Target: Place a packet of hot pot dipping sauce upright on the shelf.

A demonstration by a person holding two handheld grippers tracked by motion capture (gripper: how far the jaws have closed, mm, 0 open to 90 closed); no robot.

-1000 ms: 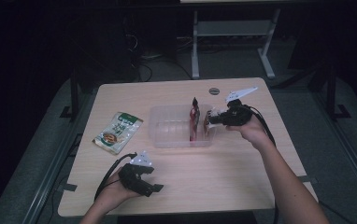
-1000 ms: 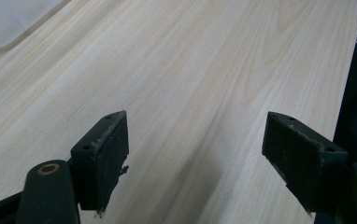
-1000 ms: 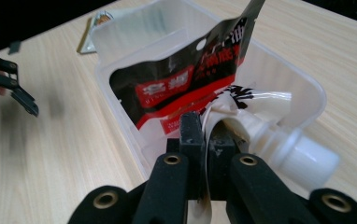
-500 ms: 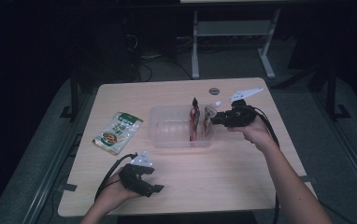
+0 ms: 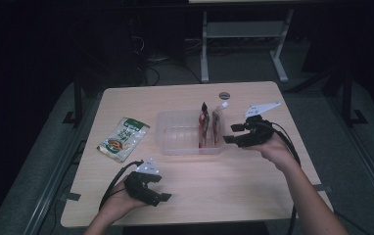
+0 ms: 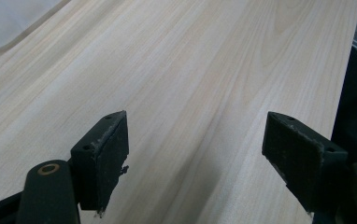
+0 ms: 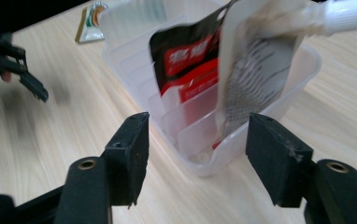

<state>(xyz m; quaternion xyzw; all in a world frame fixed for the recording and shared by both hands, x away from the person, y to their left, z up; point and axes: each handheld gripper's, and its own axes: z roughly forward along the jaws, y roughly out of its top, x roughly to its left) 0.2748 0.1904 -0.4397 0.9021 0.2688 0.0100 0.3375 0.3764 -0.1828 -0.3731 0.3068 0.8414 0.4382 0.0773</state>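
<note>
Since the earlier frame, where my right tongs [image 5: 228,133] were pinched on the white spouted pouch [image 5: 218,126], their jaws have just been opening and have drawn back toward the right edge; nothing lies between them now. That pouch stands upright in the clear tray [image 5: 175,132], at its right end, just beside a red-and-black pouch [image 5: 203,128] and just ahead of the tong tips. My left tongs [image 5: 161,195] rest wide apart and empty on the surface [image 5: 234,181] near its front edge, unmoved. A green packet [image 5: 123,138] lies left of the tray, well apart. Bare surface stretches between tray and front edge.
</note>
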